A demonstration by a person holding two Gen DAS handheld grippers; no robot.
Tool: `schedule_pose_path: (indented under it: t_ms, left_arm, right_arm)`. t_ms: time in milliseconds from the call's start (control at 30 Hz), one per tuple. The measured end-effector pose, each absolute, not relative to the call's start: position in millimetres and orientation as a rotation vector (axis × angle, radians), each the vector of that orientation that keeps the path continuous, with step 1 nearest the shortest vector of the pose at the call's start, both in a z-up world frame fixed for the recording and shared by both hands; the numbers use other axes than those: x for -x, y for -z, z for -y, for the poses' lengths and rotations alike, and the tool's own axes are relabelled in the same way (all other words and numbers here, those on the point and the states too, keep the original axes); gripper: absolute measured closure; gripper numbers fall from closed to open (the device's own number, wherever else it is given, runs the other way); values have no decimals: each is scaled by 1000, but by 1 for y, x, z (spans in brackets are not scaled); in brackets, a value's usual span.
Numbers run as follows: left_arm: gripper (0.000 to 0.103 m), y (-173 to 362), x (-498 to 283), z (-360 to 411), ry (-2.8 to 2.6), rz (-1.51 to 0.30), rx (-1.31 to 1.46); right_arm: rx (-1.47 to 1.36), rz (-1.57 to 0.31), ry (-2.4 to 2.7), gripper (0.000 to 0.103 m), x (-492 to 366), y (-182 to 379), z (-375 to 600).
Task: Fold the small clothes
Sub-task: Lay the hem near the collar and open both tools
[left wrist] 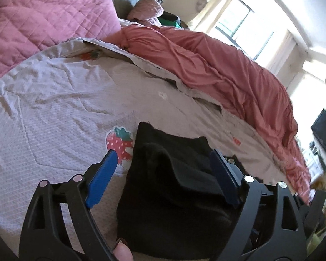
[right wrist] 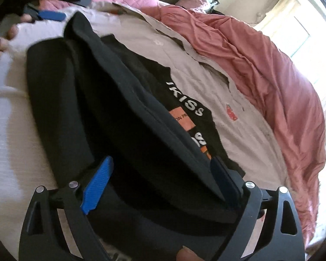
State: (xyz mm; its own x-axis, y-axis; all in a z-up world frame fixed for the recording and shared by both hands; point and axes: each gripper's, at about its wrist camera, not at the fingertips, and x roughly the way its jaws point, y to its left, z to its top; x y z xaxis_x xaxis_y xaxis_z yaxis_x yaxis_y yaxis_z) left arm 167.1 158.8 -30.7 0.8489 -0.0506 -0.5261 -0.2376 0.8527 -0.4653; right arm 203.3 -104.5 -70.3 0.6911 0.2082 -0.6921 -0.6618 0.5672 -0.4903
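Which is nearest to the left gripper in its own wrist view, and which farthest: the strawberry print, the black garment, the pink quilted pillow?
From the left gripper:
1. Black garment, between its open fingers.
2. Strawberry print, just beyond the left fingertip.
3. Pink quilted pillow, far upper left.

Matt black cloth garment [right wrist: 80, 100]; quilted pink blanket [left wrist: 43, 15]; bedsheet [left wrist: 54, 100] seemingly waffle-textured.

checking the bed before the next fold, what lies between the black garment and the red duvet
Bare grey strawberry-print bedspread, with its turned-back edge beside the red duvet; nothing else lies beyond the black garment. The right wrist view shows it.
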Motion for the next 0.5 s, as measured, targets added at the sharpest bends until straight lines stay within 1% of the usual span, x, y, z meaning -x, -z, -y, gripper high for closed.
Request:
schedule_pose_path:
  t_ms: [100, 133, 167, 267, 300, 333, 367, 433, 500]
  left_arm:
    - [22, 32, -169, -155, -118, -565, 522]
    - [21, 32, -169, -156, -121, -565, 519]
    - [19, 32, -169, -156, -120, -564, 520]
    - [19, 32, -168, -158, -118, -562, 529]
    - [19, 32, -168, -159, -122, -562, 530]
    - [19, 32, -167, -159, -124, -561, 532]
    - [19, 32, -167, -160, -125, -561, 534]
    - [19, 33, -166, -164, -132, -556, 547]
    - [19, 34, -164, -167, -138, -551, 565]
  right_arm:
    - [752, -654, -528, 15, -219, 68, 105]
    - [726, -656, -520, 20, -221, 65, 107]
    - [694, -658, -519, 28, -225, 61, 109]
    - [598, -672, -532, 44, -233, 51, 116]
    - [566, -682, -529, 47, -238, 48, 117]
    - [543, -696, -528, 54, -243, 48, 118]
    - [523, -708, -527, 63, -249, 48, 118]
    - [507, -721, -518, 78, -259, 50, 117]
    - [457, -760, -528, 79, -275, 51, 116]
